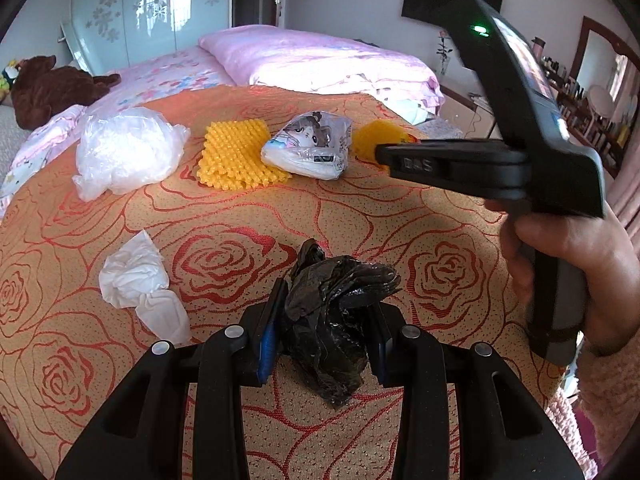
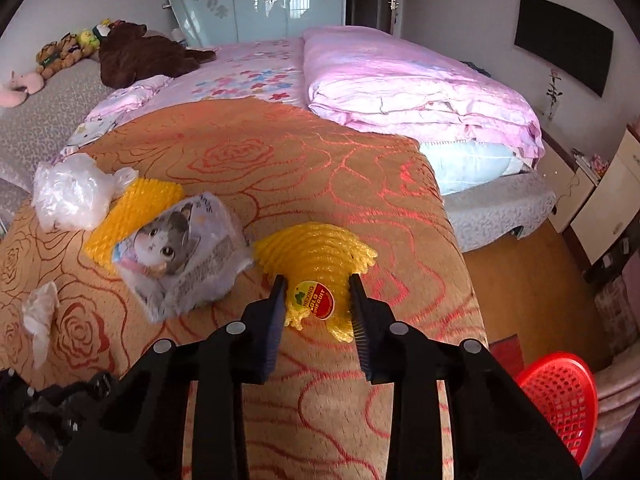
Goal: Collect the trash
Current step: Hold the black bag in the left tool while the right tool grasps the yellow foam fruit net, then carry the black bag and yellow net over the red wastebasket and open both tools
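My left gripper (image 1: 326,320) is shut on a crumpled black plastic bag (image 1: 336,320) just above the orange rose-patterned cover (image 1: 240,220). My right gripper (image 2: 318,300) is open, its fingers on either side of a yellow foam fruit net (image 2: 316,256) with a red sticker; it shows from the side in the left wrist view (image 1: 452,162). Other trash lies on the cover: a flat yellow foam net (image 1: 234,154), a tissue pack with a cartoon print (image 1: 310,146), a clear plastic bag (image 1: 124,152) and a crumpled white tissue (image 1: 140,280).
A red mesh basket (image 2: 560,396) stands on the floor at lower right. A folded pink quilt (image 2: 408,84) and plush toys (image 2: 136,52) lie on the bed behind. The cover's right edge drops to the wooden floor (image 2: 520,272).
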Demonstrator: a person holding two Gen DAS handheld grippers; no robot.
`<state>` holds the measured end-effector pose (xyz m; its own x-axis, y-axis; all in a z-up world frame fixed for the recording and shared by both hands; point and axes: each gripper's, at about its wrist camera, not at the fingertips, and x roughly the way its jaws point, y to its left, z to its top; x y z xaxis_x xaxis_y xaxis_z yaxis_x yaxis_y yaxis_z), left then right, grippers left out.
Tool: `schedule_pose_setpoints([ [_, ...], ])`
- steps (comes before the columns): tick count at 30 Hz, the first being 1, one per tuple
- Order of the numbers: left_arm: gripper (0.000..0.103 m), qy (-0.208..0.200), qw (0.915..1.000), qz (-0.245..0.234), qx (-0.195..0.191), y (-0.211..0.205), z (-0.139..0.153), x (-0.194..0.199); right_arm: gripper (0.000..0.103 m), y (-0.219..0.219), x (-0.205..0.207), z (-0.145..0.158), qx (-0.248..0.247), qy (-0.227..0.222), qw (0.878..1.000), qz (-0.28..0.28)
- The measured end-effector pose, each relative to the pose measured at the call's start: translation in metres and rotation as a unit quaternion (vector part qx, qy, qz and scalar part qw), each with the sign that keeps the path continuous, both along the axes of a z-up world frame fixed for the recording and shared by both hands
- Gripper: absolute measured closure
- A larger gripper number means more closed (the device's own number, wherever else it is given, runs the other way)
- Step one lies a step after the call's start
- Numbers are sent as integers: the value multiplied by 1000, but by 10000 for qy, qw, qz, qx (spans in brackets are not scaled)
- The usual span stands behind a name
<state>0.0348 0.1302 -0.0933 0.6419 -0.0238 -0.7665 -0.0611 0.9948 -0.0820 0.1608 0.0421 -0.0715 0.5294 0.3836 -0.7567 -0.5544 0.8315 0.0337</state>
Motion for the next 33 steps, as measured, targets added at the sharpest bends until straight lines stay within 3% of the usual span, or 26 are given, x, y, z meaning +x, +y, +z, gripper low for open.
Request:
schedule_pose_setpoints([
  [12,69,86,9997,25,-247,6,4,5,73,-43,-49,2,214,113,9997,-58],
  [33,69,-404,9991,76,134,-10,47,6,73,-92,-80,35,644,-64,9967,-496],
])
